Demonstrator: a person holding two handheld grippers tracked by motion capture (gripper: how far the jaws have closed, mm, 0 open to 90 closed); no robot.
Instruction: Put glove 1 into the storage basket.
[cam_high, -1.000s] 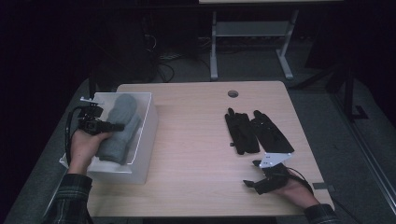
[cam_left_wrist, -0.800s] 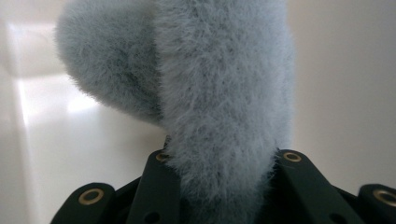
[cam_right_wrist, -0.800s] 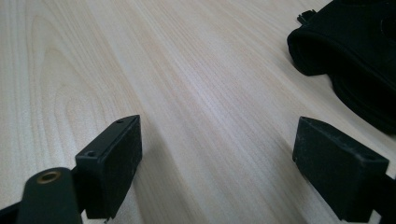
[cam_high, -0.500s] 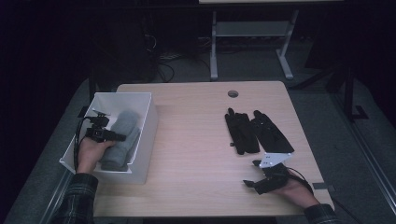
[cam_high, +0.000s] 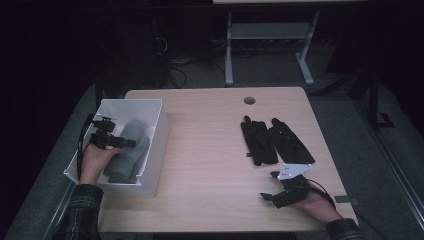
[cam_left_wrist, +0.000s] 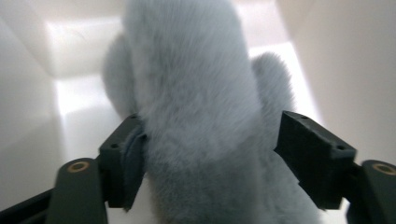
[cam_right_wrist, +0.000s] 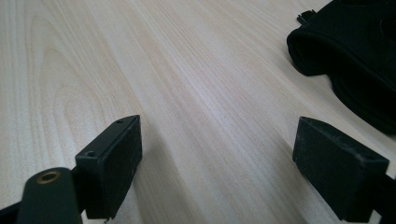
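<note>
Pale grey fluffy mitten (cam_left_wrist: 196, 116) between black left jaws, inside white bin (cam_high: 152, 150). Light wood-grain table (cam_right_wrist: 187, 93) (fine streaks) under black right jaws; black gloves (cam_right_wrist: 355, 60) beyond the right-hand jaw. Dark green plaid sleeves (cam_high: 80, 212) behind both. White-grey plate (cam_high: 295, 171) atop right gripper (cam_high: 272, 197).

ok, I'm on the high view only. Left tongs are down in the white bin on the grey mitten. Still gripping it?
Observer: No. In the left gripper view the left tongs have just been opening; the grey mitten lies between the jaws, the right-hand pad clear of the fur.
Operator: Is the mitten down?
Observer: Yes, it lies in the white bin.
Operator: Right tongs?
Observer: The right tongs are open over the table, nothing between them; the black gloves lie ahead, apart.
</note>
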